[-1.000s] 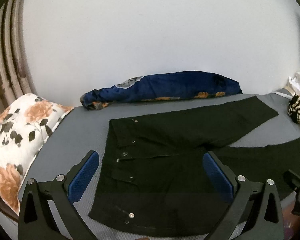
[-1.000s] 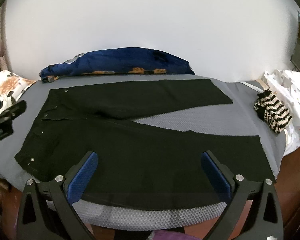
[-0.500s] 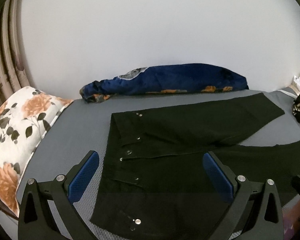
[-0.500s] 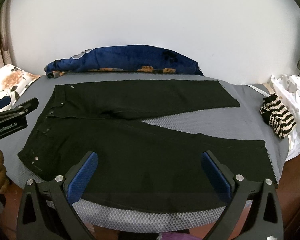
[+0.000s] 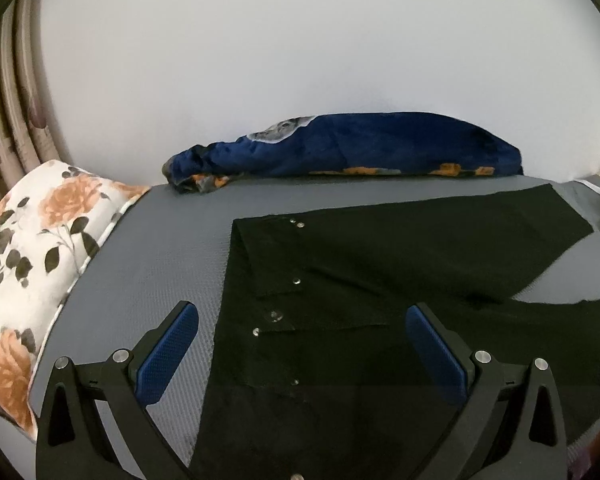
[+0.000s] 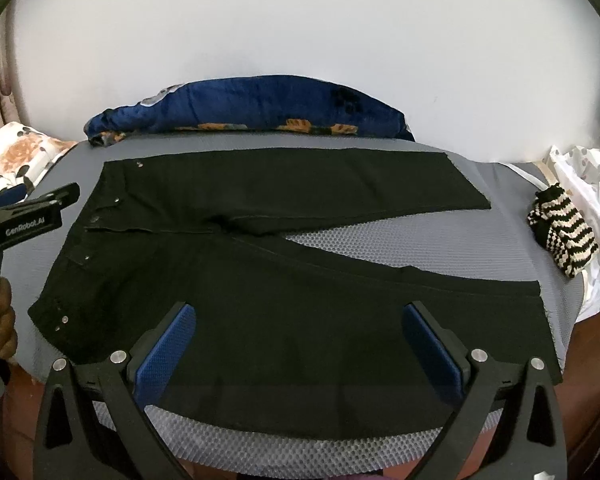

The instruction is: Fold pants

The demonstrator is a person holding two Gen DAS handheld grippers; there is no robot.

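Leftmost in the right wrist view: left gripper (image 6: 28, 210), seen side-on at the frame edge; its spread is clear in its own view, jaws wide apart, nothing held. Black pants (image 6: 260, 264) lie flat across the grey mattress (image 6: 380, 240), waistband left, legs splayed toward the right. Right gripper (image 6: 300, 344) at bottom centre, jaws wide, empty, over the near leg. Striped knit item (image 6: 562, 240) far right.

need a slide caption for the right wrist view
Open right tool above black pants spread flat, legs apart, on the grey mat.
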